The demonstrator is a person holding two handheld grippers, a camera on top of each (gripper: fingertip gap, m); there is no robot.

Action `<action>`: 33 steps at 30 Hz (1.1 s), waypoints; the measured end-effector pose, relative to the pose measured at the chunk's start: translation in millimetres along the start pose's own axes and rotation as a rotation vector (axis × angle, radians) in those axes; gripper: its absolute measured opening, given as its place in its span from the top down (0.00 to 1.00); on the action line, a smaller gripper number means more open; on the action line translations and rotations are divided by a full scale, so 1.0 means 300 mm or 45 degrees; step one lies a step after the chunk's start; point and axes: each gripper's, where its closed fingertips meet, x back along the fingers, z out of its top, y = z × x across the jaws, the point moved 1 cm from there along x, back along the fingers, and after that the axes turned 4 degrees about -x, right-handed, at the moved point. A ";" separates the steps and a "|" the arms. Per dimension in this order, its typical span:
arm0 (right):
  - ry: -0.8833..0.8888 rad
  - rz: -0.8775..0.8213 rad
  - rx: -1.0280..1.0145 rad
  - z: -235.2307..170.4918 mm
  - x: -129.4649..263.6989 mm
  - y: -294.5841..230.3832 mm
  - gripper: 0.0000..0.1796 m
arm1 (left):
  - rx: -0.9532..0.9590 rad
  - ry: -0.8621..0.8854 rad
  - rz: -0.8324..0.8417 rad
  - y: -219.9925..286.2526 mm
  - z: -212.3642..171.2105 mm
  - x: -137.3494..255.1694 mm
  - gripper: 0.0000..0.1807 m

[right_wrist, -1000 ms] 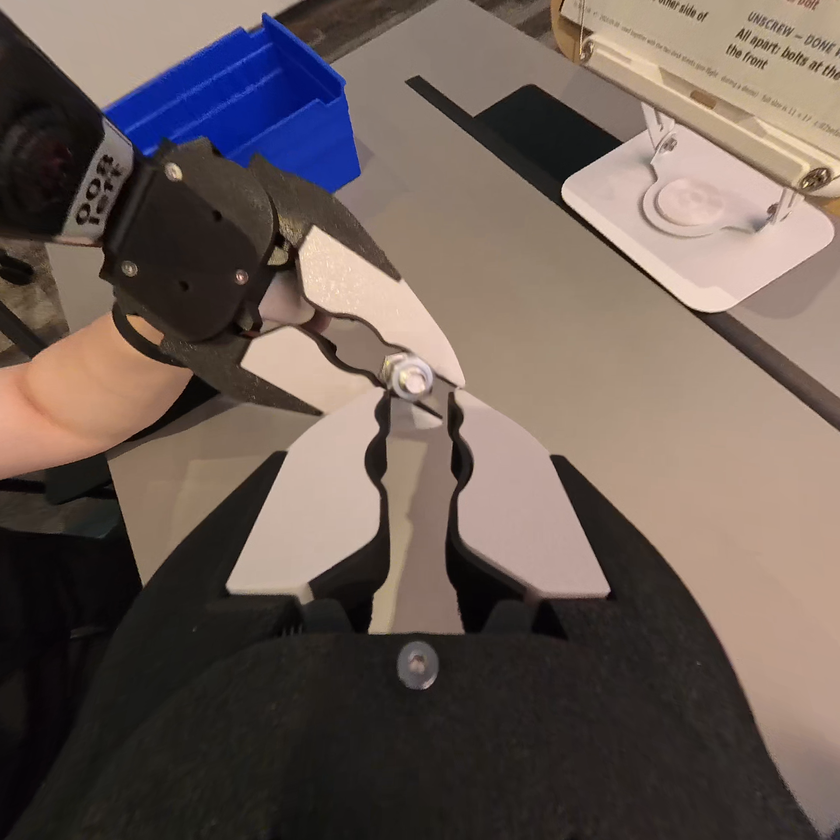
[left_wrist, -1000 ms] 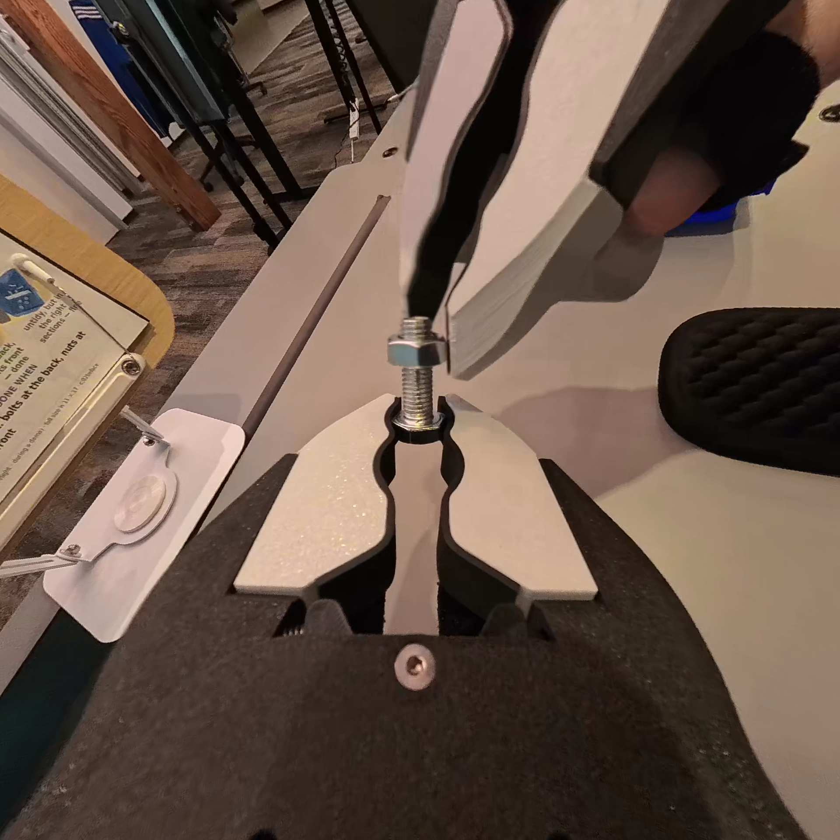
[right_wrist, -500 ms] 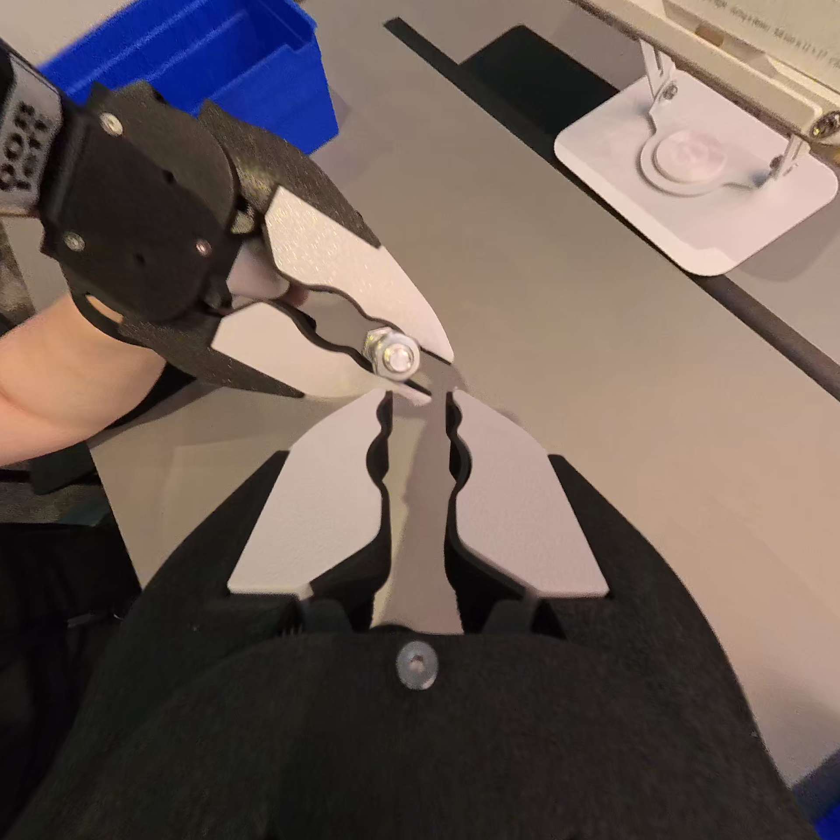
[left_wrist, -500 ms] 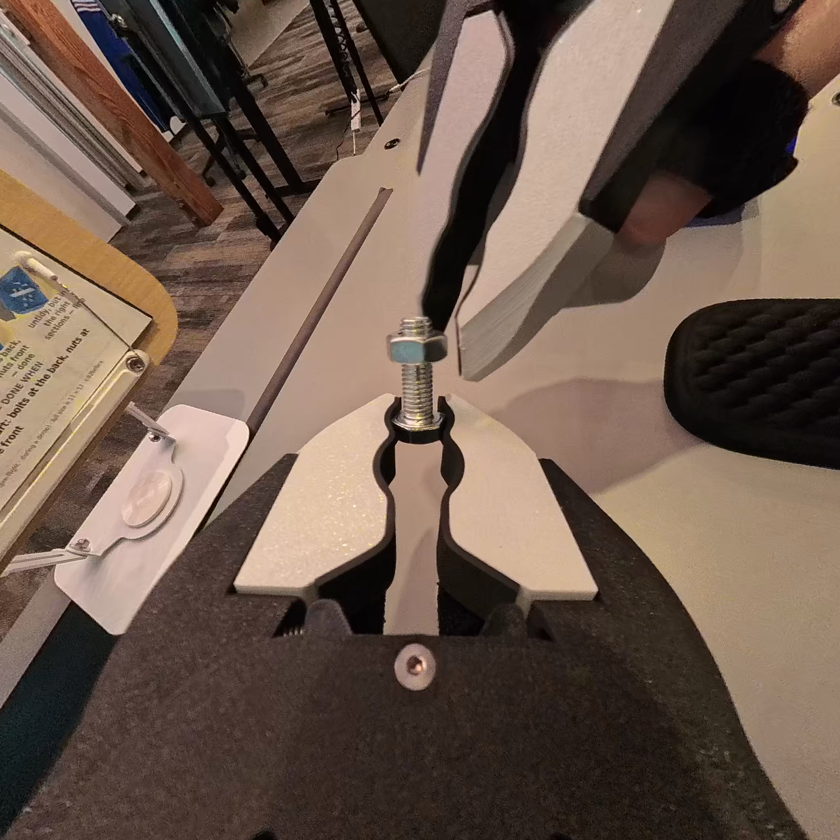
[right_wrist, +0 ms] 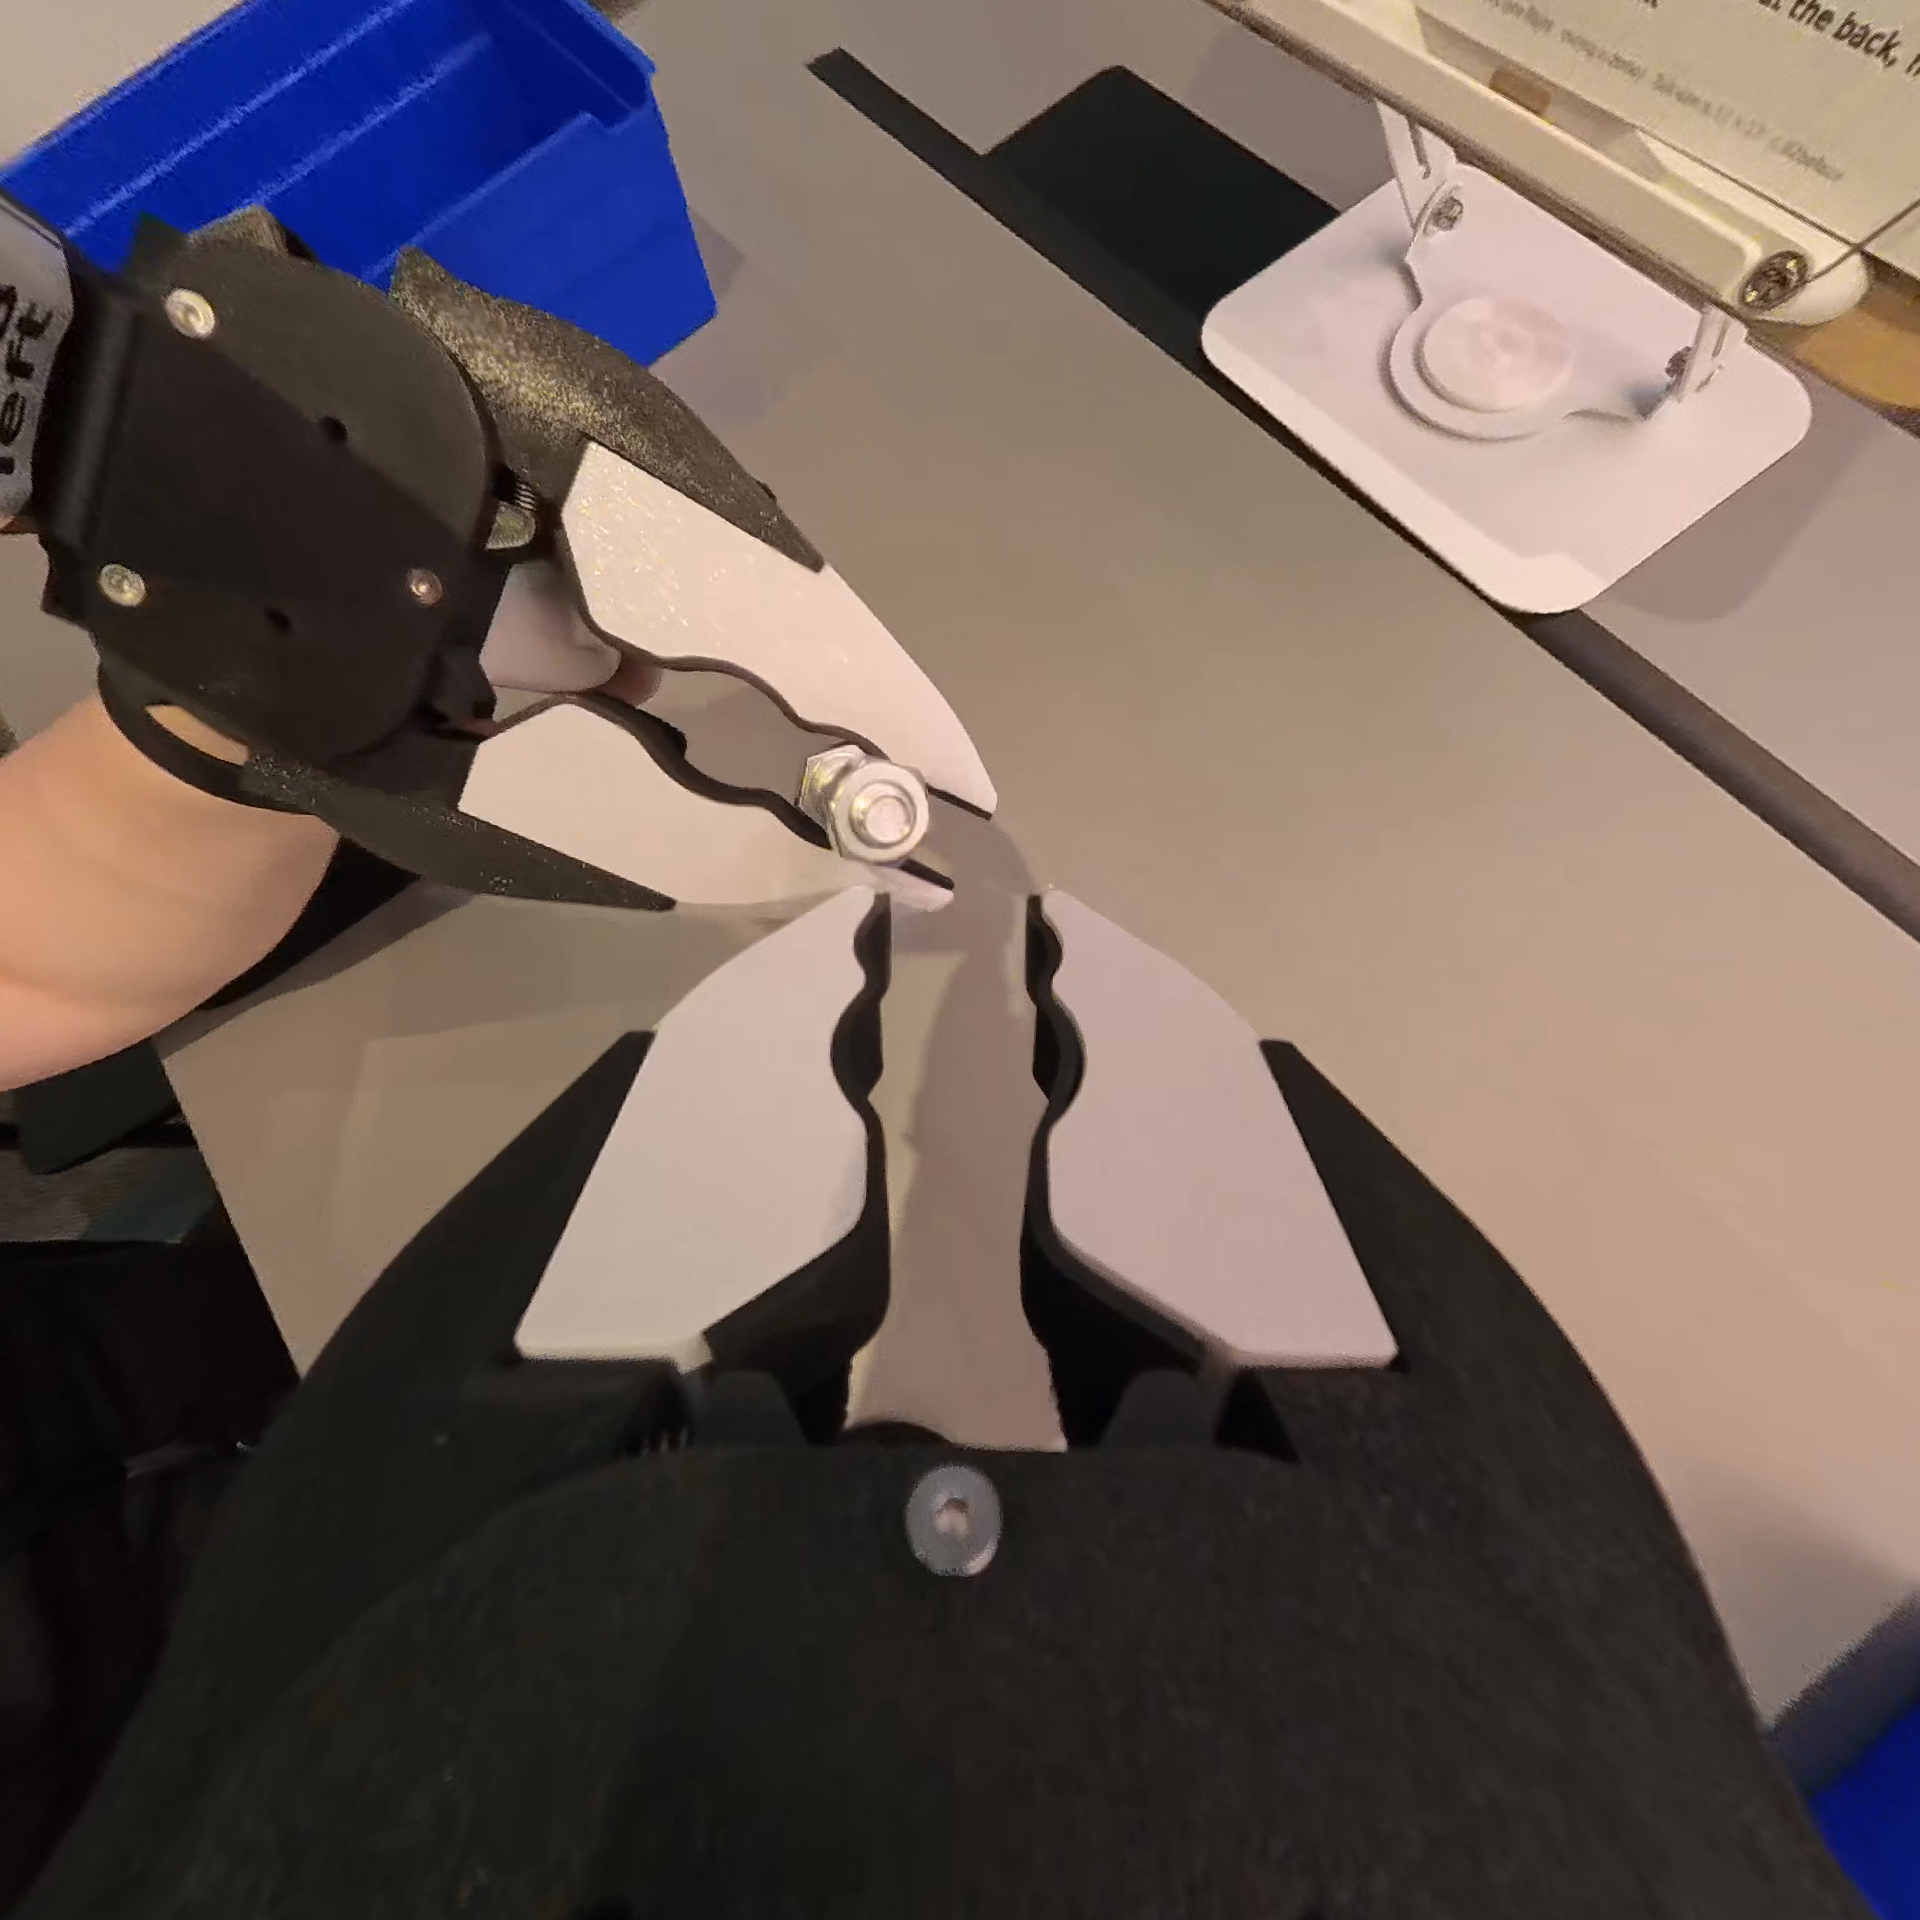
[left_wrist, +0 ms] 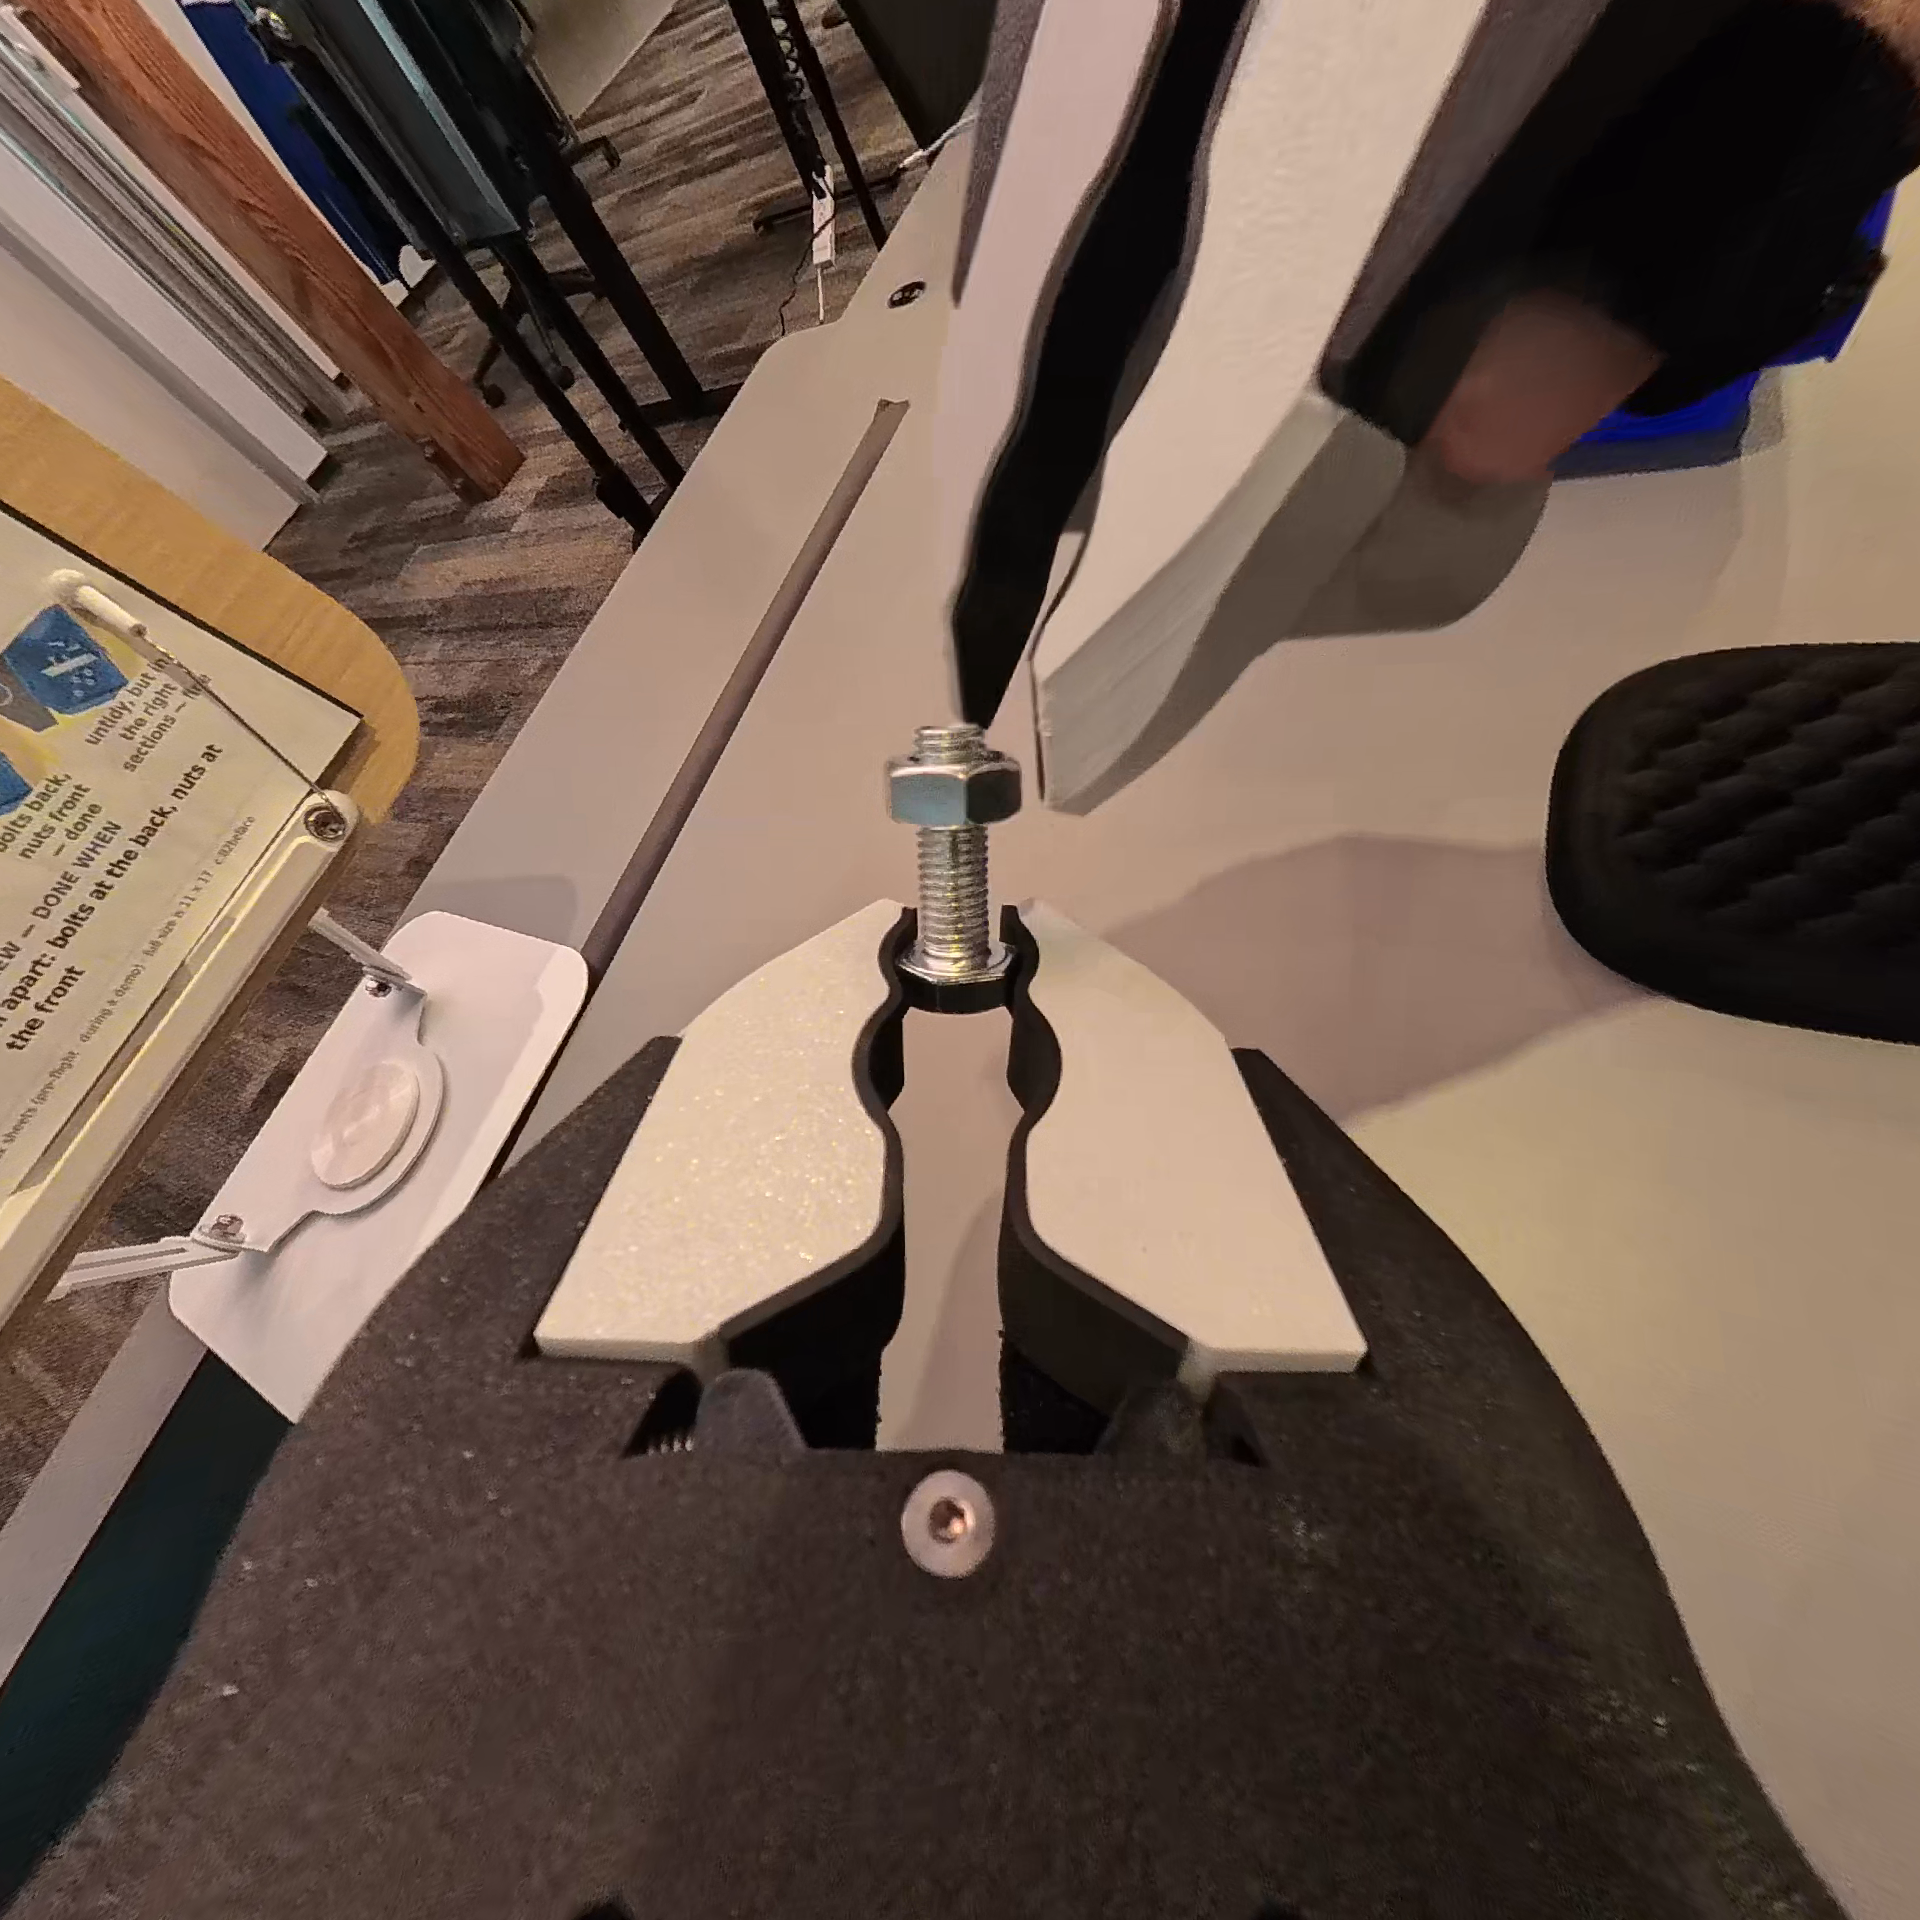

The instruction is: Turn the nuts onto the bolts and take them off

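My left gripper [left_wrist: 956,940] is shut on the head of a silver bolt [left_wrist: 949,883] and holds it upright above the grey table [left_wrist: 1558,1351]. A silver hex nut [left_wrist: 953,795] sits on the threads just below the bolt's tip. My right gripper [left_wrist: 1006,717] hangs over the bolt, tips pointing down, slightly parted and empty, just above and to the right of the nut. In the right wrist view the right gripper [right_wrist: 961,904] shows its narrow empty gap. The left gripper [right_wrist: 940,842] holds the bolt, whose nut [right_wrist: 881,821] faces the camera end-on, left of the gap.
A blue bin [right_wrist: 364,156] stands at the far left behind the left gripper. A white sign stand [right_wrist: 1507,416] sits by the table's dark groove [right_wrist: 1714,748]; it also shows in the left wrist view [left_wrist: 343,1122]. A black mesh pad [left_wrist: 1745,842] lies to the right.
The right gripper, whose tips were at the nut a second ago, has drawn up and off it. The left gripper still holds the bolt upright, with the nut at the same height.
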 end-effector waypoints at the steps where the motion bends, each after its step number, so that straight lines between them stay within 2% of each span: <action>1: 0.011 0.022 0.000 0.003 0.003 -0.007 0.86 | 0.000 0.000 -0.001 0.000 0.000 0.000 0.92; 4: 0.082 0.127 0.005 0.036 0.010 -0.056 0.86 | -0.011 -0.003 -0.002 0.006 0.001 -0.004 0.92; 7: 0.106 0.077 0.001 0.051 0.003 -0.048 0.85 | -0.023 -0.009 0.001 0.009 0.003 -0.004 0.92; 13: 0.010 -0.005 -0.016 0.002 0.001 0.005 0.85 | -0.018 -0.021 0.001 0.001 -0.007 0.000 0.92; 20: 0.085 0.039 0.055 0.039 0.006 -0.033 0.84 | -0.040 -0.024 -0.012 0.014 -0.002 -0.003 0.92; 26: -0.040 -0.013 0.040 -0.025 0.005 0.011 0.85 | -0.035 -0.028 -0.016 0.011 -0.005 0.002 0.92; 30: 0.020 0.084 0.063 0.004 0.013 -0.042 0.86 | -0.053 -0.037 -0.023 0.021 -0.005 -0.005 0.92; 33: 0.046 0.079 0.075 0.022 0.002 -0.055 0.86 | -0.070 -0.048 -0.024 0.027 -0.007 -0.007 0.92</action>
